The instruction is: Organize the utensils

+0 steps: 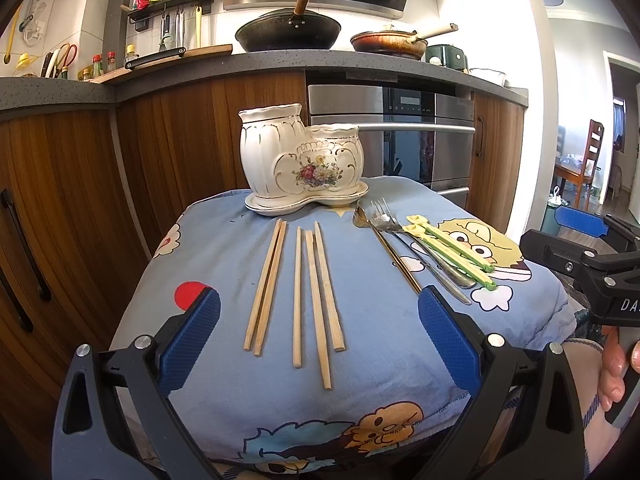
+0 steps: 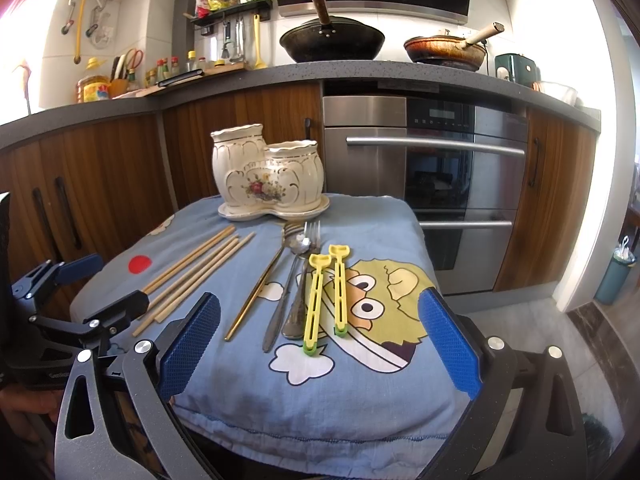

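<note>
A white floral ceramic utensil holder (image 1: 304,156) (image 2: 268,176) with two cups stands on its saucer at the far edge of a blue cartoon cloth. Several wooden chopsticks (image 1: 296,292) (image 2: 192,272) lie loose in front of it. To their right lie a gold-handled utensil (image 1: 394,254) (image 2: 256,292), metal forks and a spoon (image 1: 420,256) (image 2: 298,280), and two yellow-green plastic clips (image 1: 452,252) (image 2: 326,292). My left gripper (image 1: 320,340) is open and empty above the chopsticks' near ends. My right gripper (image 2: 320,344) is open and empty before the clips.
The cloth (image 1: 360,380) (image 2: 340,392) covers a small raised surface with drop-offs on all sides. Behind are wooden cabinets (image 1: 72,184), a steel oven (image 2: 424,184) and a counter with two woks (image 1: 288,32). Each gripper shows at the other view's edge.
</note>
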### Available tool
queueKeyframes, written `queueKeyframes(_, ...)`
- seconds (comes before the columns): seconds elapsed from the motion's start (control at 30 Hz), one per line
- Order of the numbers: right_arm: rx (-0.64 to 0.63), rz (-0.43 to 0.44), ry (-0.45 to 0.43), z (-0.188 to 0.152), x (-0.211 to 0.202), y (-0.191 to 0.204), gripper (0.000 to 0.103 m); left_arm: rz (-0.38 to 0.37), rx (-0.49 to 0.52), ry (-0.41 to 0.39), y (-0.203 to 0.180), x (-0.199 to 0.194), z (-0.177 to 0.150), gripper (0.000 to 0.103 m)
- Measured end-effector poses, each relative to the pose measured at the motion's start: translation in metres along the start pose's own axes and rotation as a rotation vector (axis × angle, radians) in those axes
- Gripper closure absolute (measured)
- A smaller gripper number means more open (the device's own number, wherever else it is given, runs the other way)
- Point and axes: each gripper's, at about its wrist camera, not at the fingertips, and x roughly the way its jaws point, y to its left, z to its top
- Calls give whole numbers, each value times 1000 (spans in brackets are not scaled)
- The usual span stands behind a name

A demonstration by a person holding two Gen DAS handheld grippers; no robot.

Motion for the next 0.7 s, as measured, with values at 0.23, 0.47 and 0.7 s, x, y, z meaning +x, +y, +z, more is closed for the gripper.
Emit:
queueKeyframes(0.23, 1, 0, 0, 0, 0, 0, 5, 1, 0, 1, -1, 1, 0, 5)
queueKeyframes(0.47, 2, 1, -1, 0, 0, -1, 5, 2, 2, 2, -2, 0, 0, 5)
queueKeyframes(0.7, 3, 1, -1, 0, 0, -1, 5, 2, 4, 1, -3, 0, -1, 5)
